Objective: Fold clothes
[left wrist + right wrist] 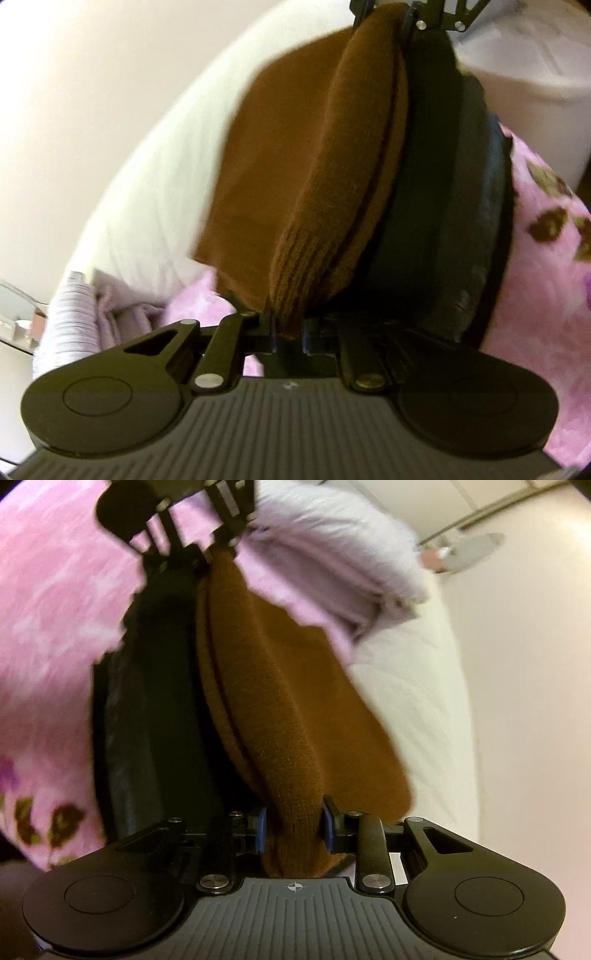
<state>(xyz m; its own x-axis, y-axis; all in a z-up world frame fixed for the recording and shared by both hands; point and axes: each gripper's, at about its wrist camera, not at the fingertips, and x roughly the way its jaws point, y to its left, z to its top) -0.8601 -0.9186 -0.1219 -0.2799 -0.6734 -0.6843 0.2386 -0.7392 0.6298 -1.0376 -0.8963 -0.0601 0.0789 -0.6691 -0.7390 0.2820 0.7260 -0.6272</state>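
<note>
A brown knitted garment (pixel 314 177) hangs stretched between my two grippers, folded over on itself, with a dark black garment (pixel 443 221) bunched beside it. My left gripper (pixel 288 332) is shut on the ribbed end of the brown garment. My right gripper (pixel 293 830) is shut on the other end of the brown garment (pixel 280 709), its blue pads (pixel 261 829) pressing both sides. Each gripper shows at the far end in the other's view: the right one in the left wrist view (pixel 402 18), the left one in the right wrist view (pixel 218 550). The black garment (pixel 147 701) lies left of the brown one.
A pink floral blanket (pixel 535 258) covers the bed below; it also shows in the right wrist view (pixel 48 620). A white quilted mattress (pixel 147 192) lies along a pale wall (pixel 524 664). A folded lilac ribbed garment (pixel 70 321) rests near the bed's edge, also in the right wrist view (pixel 332 546).
</note>
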